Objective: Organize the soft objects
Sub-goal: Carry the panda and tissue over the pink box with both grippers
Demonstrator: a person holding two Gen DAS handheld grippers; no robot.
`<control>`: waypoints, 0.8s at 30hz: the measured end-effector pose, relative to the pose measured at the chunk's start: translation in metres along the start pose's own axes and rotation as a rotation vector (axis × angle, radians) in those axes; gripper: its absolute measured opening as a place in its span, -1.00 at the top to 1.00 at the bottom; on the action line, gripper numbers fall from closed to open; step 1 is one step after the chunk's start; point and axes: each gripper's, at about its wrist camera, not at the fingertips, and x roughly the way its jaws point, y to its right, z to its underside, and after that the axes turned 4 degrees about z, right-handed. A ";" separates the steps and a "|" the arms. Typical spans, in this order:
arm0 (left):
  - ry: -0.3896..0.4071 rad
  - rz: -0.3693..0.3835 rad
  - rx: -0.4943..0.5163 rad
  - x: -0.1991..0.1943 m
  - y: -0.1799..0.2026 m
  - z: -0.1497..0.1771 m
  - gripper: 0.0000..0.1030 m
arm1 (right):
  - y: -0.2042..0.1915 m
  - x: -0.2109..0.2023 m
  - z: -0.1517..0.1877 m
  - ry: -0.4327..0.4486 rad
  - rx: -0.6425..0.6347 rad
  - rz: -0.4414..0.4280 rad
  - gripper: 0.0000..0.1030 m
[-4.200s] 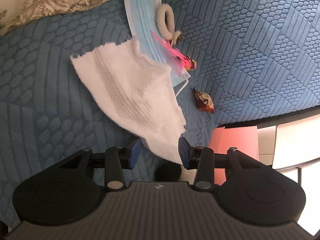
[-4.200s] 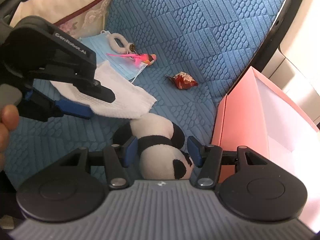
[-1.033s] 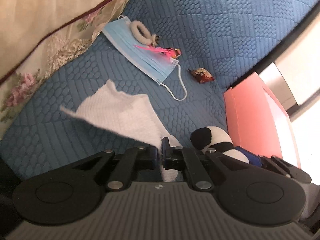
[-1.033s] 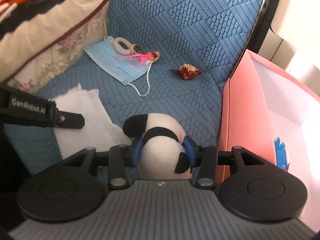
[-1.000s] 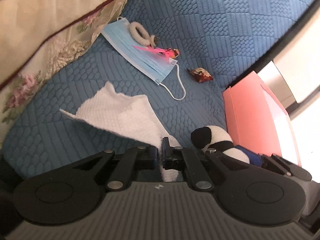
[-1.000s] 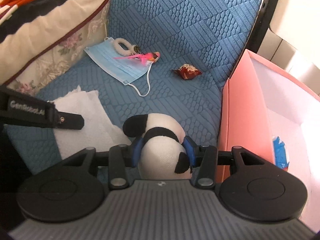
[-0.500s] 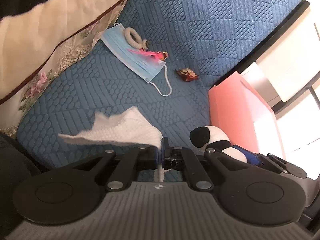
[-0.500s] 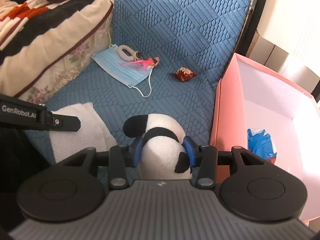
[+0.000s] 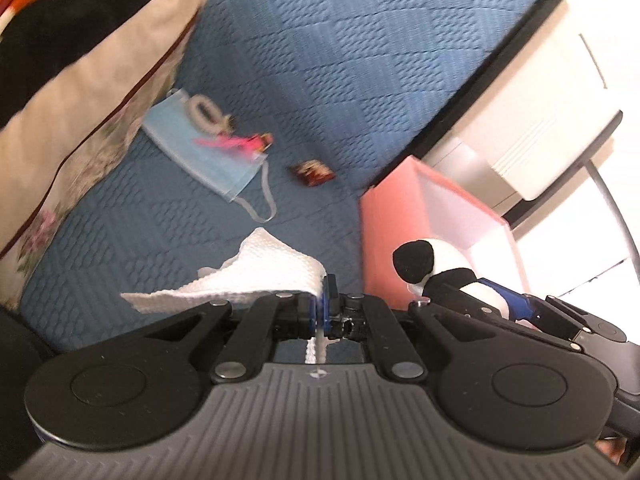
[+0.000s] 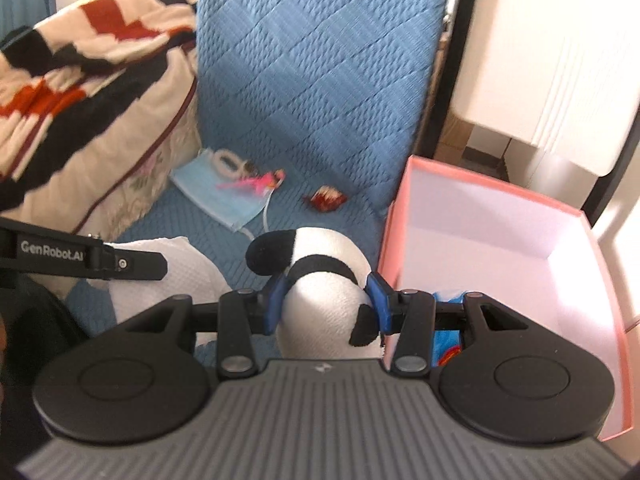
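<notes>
Both loads lifted, box to the right.
Right gripper [image 10: 326, 300] jaws squeeze the panda [image 10: 320, 276], left gripper [image 9: 320, 306] jaws pinch the tissue [image 9: 256, 272]; lower the panda inside the box [image 10: 516, 200] walls before opening.

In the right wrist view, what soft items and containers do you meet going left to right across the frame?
striped blanket → white cloth → blue face mask → red wrapper → panda plush → pink box

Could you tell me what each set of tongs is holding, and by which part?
Left tongs pinch the white paper towel by one corner; right tongs squeeze the panda plush around its body.
</notes>
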 end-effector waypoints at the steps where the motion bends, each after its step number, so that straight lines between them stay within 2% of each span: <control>1: 0.002 0.003 0.005 0.000 0.005 -0.003 0.92 | 0.004 -0.003 -0.003 0.006 0.004 0.001 0.07; 9: 0.036 0.019 0.066 -0.003 0.056 -0.022 0.92 | 0.039 -0.029 -0.026 0.065 0.038 0.015 0.07; 19: 0.064 0.085 0.126 0.002 0.116 -0.032 0.92 | 0.075 -0.054 -0.038 0.116 0.062 0.051 0.10; 21: 0.066 0.097 0.136 0.004 0.127 -0.034 0.92 | 0.083 -0.058 -0.037 0.115 0.070 0.050 0.22; 22: 0.067 0.100 0.141 0.006 0.132 -0.034 0.92 | 0.086 -0.059 -0.036 0.115 0.072 0.053 0.41; 24: 0.070 0.101 0.152 0.011 0.139 -0.034 0.92 | 0.094 -0.060 -0.035 0.113 0.073 0.067 0.43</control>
